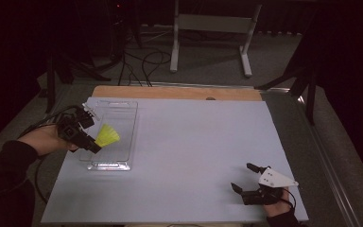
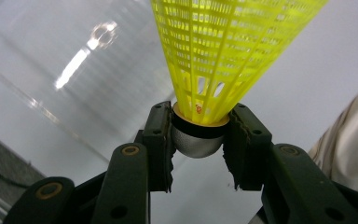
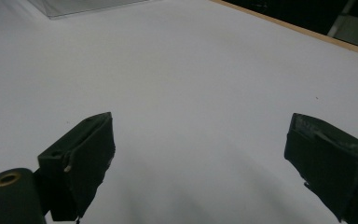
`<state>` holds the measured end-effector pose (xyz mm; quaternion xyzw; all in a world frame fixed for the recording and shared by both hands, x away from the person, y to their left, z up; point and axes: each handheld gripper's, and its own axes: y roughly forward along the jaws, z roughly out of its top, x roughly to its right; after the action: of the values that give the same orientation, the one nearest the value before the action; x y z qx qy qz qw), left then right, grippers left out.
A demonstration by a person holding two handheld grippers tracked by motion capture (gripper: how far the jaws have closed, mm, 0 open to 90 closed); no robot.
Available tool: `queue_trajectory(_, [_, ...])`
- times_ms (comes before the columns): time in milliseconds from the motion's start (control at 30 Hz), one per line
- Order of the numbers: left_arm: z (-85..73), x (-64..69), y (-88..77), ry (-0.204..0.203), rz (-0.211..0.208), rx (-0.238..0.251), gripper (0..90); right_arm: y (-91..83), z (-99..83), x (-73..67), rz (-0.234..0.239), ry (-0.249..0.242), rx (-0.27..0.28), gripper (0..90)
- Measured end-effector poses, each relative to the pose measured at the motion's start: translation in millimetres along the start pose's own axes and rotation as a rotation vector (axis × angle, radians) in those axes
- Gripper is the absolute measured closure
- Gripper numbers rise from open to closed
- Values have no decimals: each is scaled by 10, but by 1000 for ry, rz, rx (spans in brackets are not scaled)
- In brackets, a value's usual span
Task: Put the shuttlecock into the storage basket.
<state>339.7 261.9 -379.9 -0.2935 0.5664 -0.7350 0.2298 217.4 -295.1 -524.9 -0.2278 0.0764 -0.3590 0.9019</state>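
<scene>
A yellow shuttlecock with a plastic mesh skirt and a silver-grey rounded base is held by my left gripper, shut on that base from both sides. It hangs over a clear plastic tray at the table's left side, skirt pointing away from the hand. In the left gripper view the skirt fans up and out of frame. My right gripper rests near the table's front right, jaws wide open with bare white surface between its pads.
A white sheet covers the table, with a wooden strip along the far edge. Beyond it stand a grey metal frame and cables on the floor. The clear tray's corner appears at the top of the right gripper view.
</scene>
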Motion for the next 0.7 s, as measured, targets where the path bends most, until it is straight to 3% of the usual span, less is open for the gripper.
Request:
queue_trajectory(133, [-61,-53,6,-67,26,23,643,-2,2,1,0,0,1,86])
queue_trajectory(167, [-61,-53,6,-67,26,23,642,-2,2,1,0,0,1,86])
queue_trajectory(200, [-79,-83,15,-123,61,27,642,-1,1,1,-1,0,-1,86])
queue_trajectory(300, [-103,-126,33,-213,82,49,642,0,2,-2,-1,0,-1,86])
queue_trajectory(467, [-125,-113,54,-224,71,74,642,1,0,0,-2,1,-1,86])
queue_trajectory(500, [-133,-110,60,-248,65,96,641,0,0,-2,-1,0,-2,86])
queue_trajectory(700, [-190,-112,137,-282,87,91,642,-4,1,1,-4,-3,0,86])
